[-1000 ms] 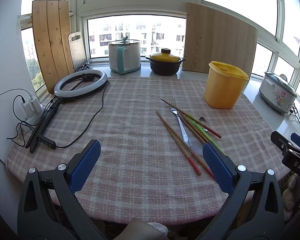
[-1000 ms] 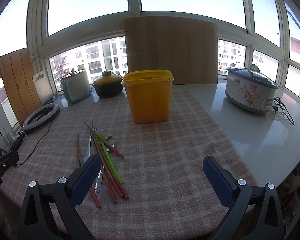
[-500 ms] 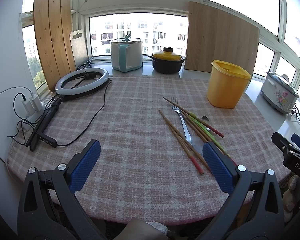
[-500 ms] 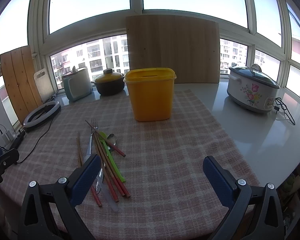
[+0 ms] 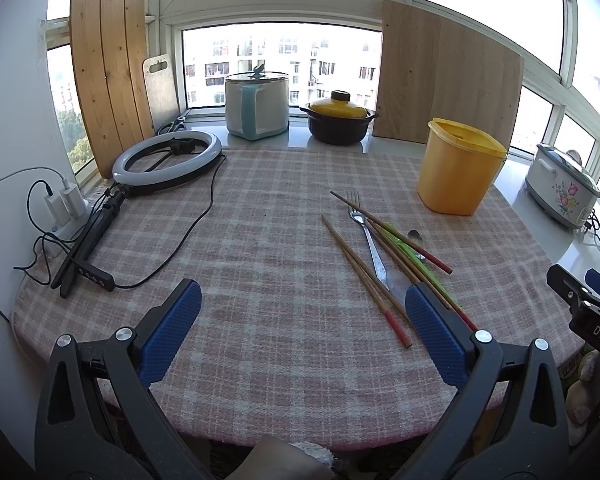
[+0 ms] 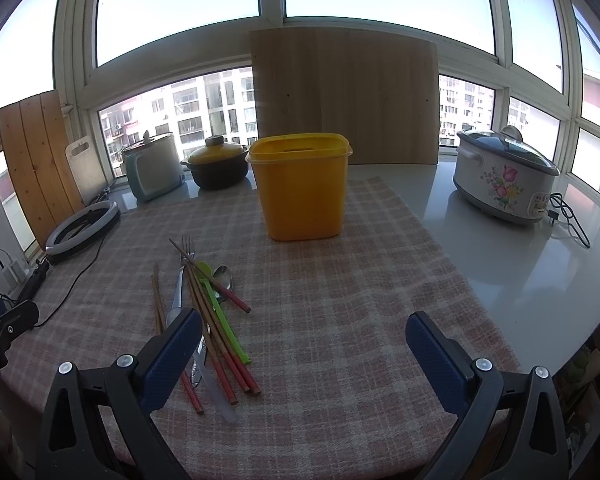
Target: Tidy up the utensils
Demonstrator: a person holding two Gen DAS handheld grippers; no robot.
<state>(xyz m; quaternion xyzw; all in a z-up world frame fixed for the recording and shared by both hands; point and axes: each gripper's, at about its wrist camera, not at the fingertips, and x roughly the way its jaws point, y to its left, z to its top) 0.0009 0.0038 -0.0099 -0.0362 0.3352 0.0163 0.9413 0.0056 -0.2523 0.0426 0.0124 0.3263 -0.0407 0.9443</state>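
A loose pile of utensils lies on the checked tablecloth: red-tipped wooden chopsticks [image 5: 364, 276] [image 6: 216, 344], a metal fork [image 5: 366, 236] [image 6: 180, 280], a green spoon [image 6: 220, 312] and a metal spoon [image 6: 224, 276]. A tall yellow container [image 5: 456, 172] [image 6: 302, 186] stands upright behind them. My left gripper [image 5: 300, 328] is open and empty above the table's near edge, left of the pile. My right gripper [image 6: 304, 352] is open and empty, with its left finger [image 6: 172, 356] over the pile's near end.
A ring light [image 5: 168, 158] with its stand and cable lies at the left, by a charger [image 5: 64, 204]. A kettle [image 5: 256, 106], a yellow-lidded pot [image 5: 340, 118] and wooden boards [image 5: 448, 80] stand on the sill. A floral cooker [image 6: 504, 176] sits at the right.
Both grippers have drifted slightly back and up; the scene sits a little lower and farther in both views. The utensils and the container have not moved.
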